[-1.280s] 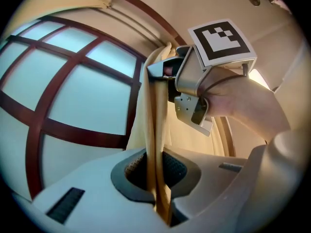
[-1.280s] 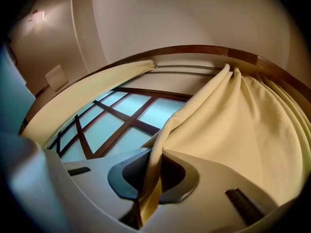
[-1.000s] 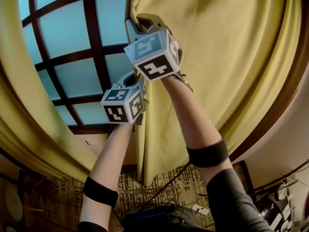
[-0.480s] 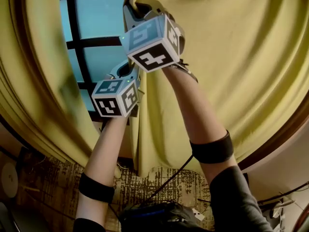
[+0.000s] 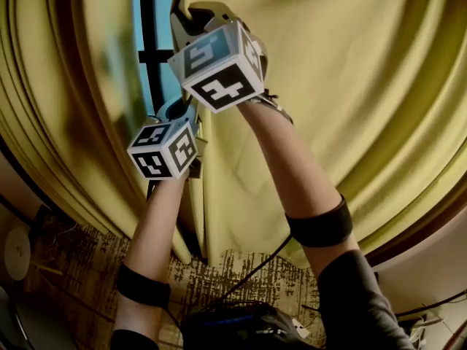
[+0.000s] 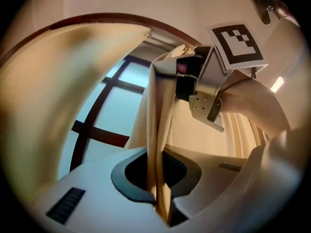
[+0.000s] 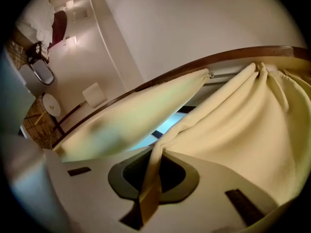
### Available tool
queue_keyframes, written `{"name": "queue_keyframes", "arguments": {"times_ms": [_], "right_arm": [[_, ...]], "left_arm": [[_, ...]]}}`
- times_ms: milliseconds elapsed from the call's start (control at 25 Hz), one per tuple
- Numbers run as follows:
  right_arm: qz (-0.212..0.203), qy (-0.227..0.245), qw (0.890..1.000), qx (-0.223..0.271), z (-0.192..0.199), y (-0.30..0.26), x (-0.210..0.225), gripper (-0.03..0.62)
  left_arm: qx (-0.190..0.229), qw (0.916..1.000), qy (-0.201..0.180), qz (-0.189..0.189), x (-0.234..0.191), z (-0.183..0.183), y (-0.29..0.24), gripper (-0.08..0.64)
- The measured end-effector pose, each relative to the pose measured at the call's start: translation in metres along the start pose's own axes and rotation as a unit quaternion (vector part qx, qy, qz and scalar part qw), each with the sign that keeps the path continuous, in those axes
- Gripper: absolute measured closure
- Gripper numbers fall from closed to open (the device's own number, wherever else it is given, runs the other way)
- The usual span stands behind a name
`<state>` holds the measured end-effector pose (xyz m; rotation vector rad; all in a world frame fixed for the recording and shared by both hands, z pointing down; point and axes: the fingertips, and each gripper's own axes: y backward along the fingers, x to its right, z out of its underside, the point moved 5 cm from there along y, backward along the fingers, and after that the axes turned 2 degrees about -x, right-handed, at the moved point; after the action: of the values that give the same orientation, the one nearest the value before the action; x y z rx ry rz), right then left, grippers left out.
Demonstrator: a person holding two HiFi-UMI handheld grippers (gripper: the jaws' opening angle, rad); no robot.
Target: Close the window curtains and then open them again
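A window (image 5: 165, 17) of pale blue panes set in dark wooden bars shows only as a narrow strip between two yellow curtains. Below it lies a patterned carpet (image 5: 80, 257) with a dark cable (image 5: 252, 272) running across it. The left curtain (image 5: 66, 100) hangs in deep folds on its side. The right curtain (image 5: 350, 79) spreads broad over the rest of the opening, under a curved dark wooden rail (image 7: 218, 57).

Both tools are raised to the leading edge of the right curtain, the edge that borders the strip of glass. The left tool (image 6: 160, 200) has its jaws pressed together on a vertical fold of that edge, and the cloth runs straight up out of the pinch. The right tool (image 7: 147, 200) sits higher on the same edge, just above the left one. Its jaws are likewise clamped on a fold, with a strip of hem passing through them. The two tools are close together, but whether they touch cannot be told.

The person's forearms (image 5: 292, 173), each with a black band, reach up side by side. Between the held edge and the inner edge of the left curtain only a slim gap of glass is open. Below the tools the held edge hangs loose toward the carpet.
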<state>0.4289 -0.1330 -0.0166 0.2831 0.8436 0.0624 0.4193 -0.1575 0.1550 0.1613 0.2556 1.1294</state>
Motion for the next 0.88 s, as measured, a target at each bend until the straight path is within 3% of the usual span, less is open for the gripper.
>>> {"name": "queue_keyframes", "arguments": {"times_ms": [600,880], "right_arm": [[0.090,-0.035,0.994,-0.056,0.010,0.004,-0.001,0.561],[0.102,-0.043,0.992,-0.065,0.023,0.008,0.004,0.560]], "left_arm": [[-0.042,0.9942,0.007,0.099,-0.008,0.005,0.007,0.557],[-0.051,0.9928,0.016,0.107,-0.003,0.012,0.001,0.557]]}}
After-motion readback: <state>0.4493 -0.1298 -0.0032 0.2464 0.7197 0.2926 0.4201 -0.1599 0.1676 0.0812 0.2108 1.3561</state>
